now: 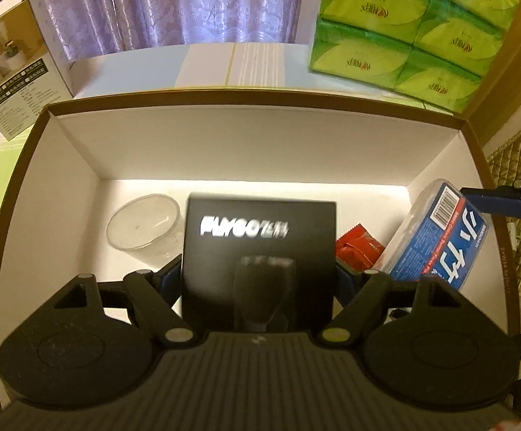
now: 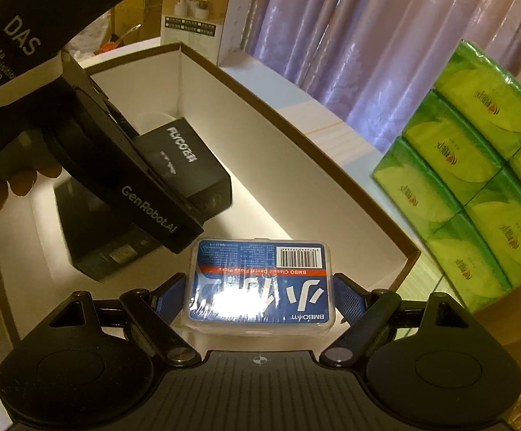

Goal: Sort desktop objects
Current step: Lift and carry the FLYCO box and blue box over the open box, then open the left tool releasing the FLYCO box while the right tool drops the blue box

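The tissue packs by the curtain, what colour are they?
Green, with lighter yellow-green leaf shapes; the tissue packs show best in the right wrist view.

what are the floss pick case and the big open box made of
The floss pick case looks like clear glossy plastic: glare streaks its lid and the printed label shows through. The big open box looks like matte cardboard, with white inner walls, creased corners and a thin brown rim.
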Demonstrator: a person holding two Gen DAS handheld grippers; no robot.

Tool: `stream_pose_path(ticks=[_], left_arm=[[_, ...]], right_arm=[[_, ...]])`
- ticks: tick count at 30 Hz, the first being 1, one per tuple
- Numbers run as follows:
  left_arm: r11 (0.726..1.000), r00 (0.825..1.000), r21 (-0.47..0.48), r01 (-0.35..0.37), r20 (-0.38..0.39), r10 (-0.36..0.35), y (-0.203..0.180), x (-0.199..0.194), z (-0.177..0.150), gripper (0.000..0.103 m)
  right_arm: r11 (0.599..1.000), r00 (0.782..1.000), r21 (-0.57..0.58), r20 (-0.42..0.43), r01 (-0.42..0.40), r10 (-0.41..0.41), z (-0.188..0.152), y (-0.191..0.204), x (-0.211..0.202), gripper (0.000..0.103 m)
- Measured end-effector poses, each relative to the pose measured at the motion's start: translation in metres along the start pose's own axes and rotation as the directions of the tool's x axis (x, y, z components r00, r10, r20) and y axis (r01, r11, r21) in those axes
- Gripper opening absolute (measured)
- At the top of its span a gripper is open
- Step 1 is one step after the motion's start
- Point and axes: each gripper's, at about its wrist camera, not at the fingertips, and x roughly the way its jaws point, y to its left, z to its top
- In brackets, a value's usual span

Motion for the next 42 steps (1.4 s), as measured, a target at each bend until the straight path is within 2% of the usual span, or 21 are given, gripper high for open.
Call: stream_pose_path(ticks=[4, 18, 20, 21, 22, 28, 36, 42], left_arm=[[1.0, 1.0, 0.006, 0.014, -0.004, -0.014, -0.001, 0.003, 0.001, 0.072], [0.999, 1.0, 0.034, 0.02, 0.004, -0.02, 0.007, -0.003, -0.005, 0.073], [0.999, 1.0, 0.045, 0.018, 0.012, -0.019, 0.009, -0.005, -0.005, 0.073], [0.999, 1.0, 0.05, 0.016, 0.014, -0.016, 0.011, -0.006, -0.005, 0.074], [0.998, 1.0, 0.056, 0.011, 0.019, -0.012, 0.012, -0.007, -0.005, 0.075], [0.996, 0.999, 0.085, -0.005, 0.032, 0.002, 0.021, -0.016, -0.008, 0.079], [0.991, 1.0, 0.132, -0.004, 0.029, 0.0, 0.029, -0.027, -0.019, 0.089], [0.99, 0.999, 0.138, -0.015, 0.041, 0.01, 0.036, -0.039, -0.028, 0.09]], right_arm=[[1.0, 1.0, 0.013, -0.009, -0.004, 0.004, 0.0, -0.005, 0.006, 0.083], [1.0, 1.0, -0.024, -0.024, 0.017, -0.018, -0.002, -0.005, 0.017, 0.083], [0.998, 0.999, -0.045, -0.007, 0.04, -0.041, -0.003, -0.002, 0.016, 0.086], [0.998, 0.999, -0.048, 0.006, 0.051, -0.051, -0.004, -0.001, 0.014, 0.093], [0.998, 0.999, -0.045, 0.017, 0.052, -0.051, -0.005, -0.002, 0.011, 0.098], [1.0, 0.999, 0.008, 0.046, 0.011, -0.011, -0.007, -0.004, -0.003, 0.101], [0.997, 0.999, 0.065, 0.044, -0.029, 0.026, -0.011, 0.006, -0.017, 0.101], [0.991, 0.998, 0.126, 0.057, -0.045, 0.038, -0.014, 0.012, -0.031, 0.101]])
